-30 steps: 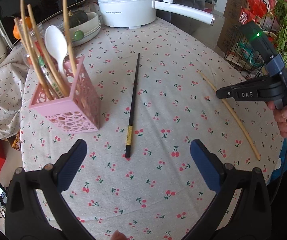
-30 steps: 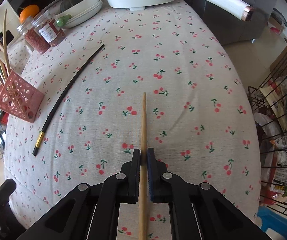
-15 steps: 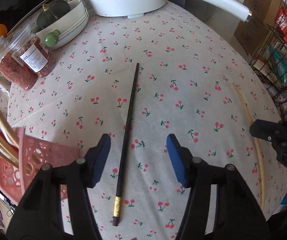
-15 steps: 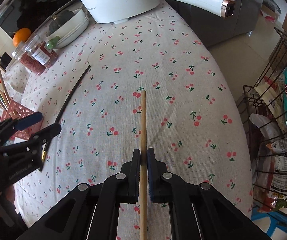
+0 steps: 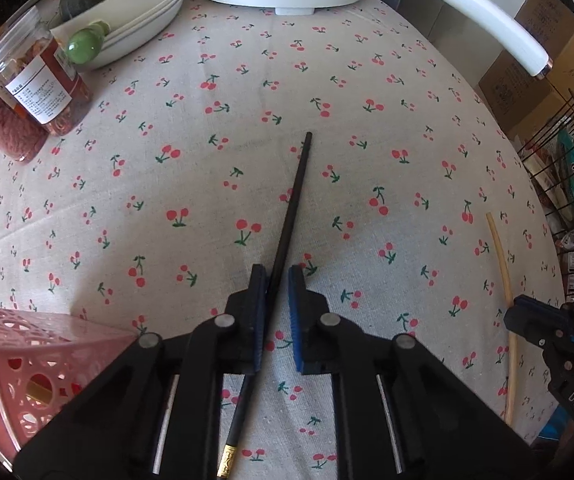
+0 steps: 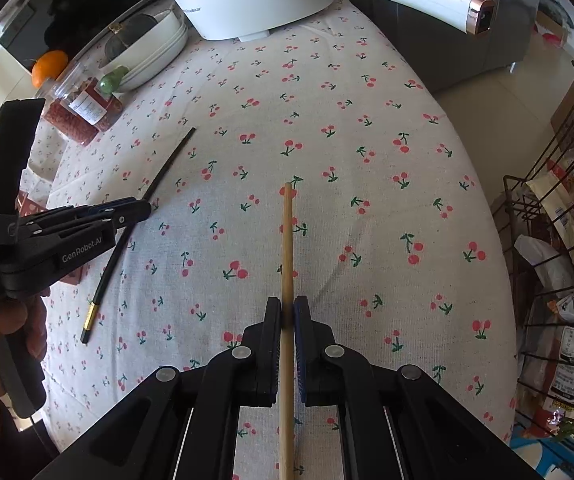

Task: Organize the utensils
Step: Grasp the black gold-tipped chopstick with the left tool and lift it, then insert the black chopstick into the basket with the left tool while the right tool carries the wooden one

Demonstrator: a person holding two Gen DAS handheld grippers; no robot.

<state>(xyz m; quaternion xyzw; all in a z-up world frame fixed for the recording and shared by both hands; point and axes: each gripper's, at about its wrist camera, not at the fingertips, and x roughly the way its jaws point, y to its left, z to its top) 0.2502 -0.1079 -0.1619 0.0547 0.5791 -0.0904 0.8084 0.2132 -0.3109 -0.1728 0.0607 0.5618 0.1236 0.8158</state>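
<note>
A black chopstick (image 5: 291,208) with a gold band lies on the cherry-print tablecloth (image 5: 367,140); it also shows in the right wrist view (image 6: 159,178). My left gripper (image 5: 278,280) straddles it with the jaws nearly closed, a small gap on the right side. My right gripper (image 6: 287,312) is shut on a wooden chopstick (image 6: 287,240), held just above the cloth; it shows in the left wrist view (image 5: 501,252). The pink utensil holder (image 5: 27,356) stands at lower left.
Two spice jars (image 5: 27,96), stacked white bowls with a squash (image 5: 127,20) and a white pot with a long handle (image 5: 467,12) stand at the back. A wire rack of packets (image 6: 559,260) stands off the table's right edge.
My left gripper moved forward and down over the black chopstick and its jaws closed in around it. My right gripper stays shut on the wooden chopstick and has shifted slightly.
</note>
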